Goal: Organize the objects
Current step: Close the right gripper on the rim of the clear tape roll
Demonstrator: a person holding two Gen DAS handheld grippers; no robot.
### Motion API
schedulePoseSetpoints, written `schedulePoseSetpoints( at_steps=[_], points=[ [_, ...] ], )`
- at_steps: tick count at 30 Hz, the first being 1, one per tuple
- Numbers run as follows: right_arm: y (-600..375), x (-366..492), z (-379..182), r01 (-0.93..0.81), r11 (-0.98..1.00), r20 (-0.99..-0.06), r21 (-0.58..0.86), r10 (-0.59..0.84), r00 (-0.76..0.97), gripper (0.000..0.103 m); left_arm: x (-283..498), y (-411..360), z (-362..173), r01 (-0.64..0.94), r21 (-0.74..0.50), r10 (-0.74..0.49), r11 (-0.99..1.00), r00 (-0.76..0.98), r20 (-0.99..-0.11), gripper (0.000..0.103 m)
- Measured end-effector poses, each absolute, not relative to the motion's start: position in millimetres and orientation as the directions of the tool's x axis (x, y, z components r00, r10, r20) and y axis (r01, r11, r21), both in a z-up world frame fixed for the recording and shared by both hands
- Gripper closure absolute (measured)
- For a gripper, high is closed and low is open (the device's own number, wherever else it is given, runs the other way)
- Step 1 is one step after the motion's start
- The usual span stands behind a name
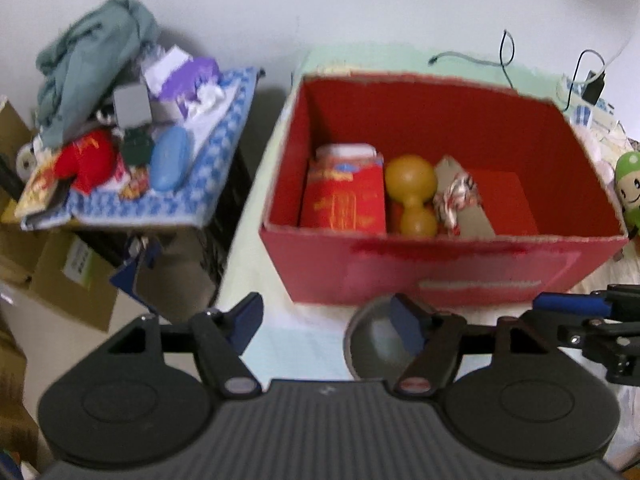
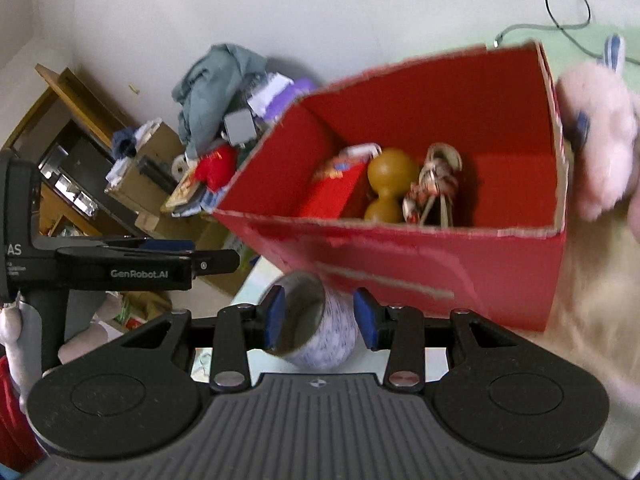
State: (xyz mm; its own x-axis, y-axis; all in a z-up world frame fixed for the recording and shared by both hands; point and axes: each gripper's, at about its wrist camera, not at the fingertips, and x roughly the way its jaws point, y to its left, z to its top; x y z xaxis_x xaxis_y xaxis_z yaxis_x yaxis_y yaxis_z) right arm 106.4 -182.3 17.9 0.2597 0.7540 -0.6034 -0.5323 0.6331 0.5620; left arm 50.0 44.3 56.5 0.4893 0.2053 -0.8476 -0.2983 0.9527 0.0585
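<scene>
A red cardboard box (image 1: 440,276) stands open on the bed, also in the right wrist view (image 2: 460,272). Inside it lie a red packet (image 1: 344,200), a yellow gourd (image 1: 412,192) and a knotted rope item (image 1: 456,200). My right gripper (image 2: 320,318) is shut on a white cup with a blue pattern (image 2: 320,332), one finger inside the rim and one outside, just in front of the box. The cup's opening shows in the left wrist view (image 1: 376,340). My left gripper (image 1: 324,326) is open and empty, left of the cup, before the box's front wall.
A side stand with a blue checked cloth (image 1: 216,152) carries clothes, a blue case (image 1: 168,158) and a red toy (image 1: 86,158). Cardboard boxes (image 1: 68,268) sit below it. A green toy (image 1: 630,188) and a pink plush (image 2: 600,136) lie right of the box. Cables (image 1: 504,60) run behind.
</scene>
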Motion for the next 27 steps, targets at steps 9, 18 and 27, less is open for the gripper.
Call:
schedulePoseSetpoints(
  at_steps=[9,18,27],
  points=[
    [-183,100,7,-0.511,0.666,-0.646,0.544,0.721,0.252,0.061,54,34,33,-0.286,0.079,0.204,0.955,0.439,-0.875,0.030],
    [-176,108,1,-0.471,0.685,-0.669,0.555,0.705,0.237,0.060,64,45,15,-0.274,0.061,0.173,0.960,0.406,-0.897,0.034],
    [-157,117,-6,-0.454,0.693,-0.691,0.560,0.693,0.205,0.060,71,54,-2,-0.242,0.023,0.114,0.970,0.370,-0.922,0.042]
  ],
)
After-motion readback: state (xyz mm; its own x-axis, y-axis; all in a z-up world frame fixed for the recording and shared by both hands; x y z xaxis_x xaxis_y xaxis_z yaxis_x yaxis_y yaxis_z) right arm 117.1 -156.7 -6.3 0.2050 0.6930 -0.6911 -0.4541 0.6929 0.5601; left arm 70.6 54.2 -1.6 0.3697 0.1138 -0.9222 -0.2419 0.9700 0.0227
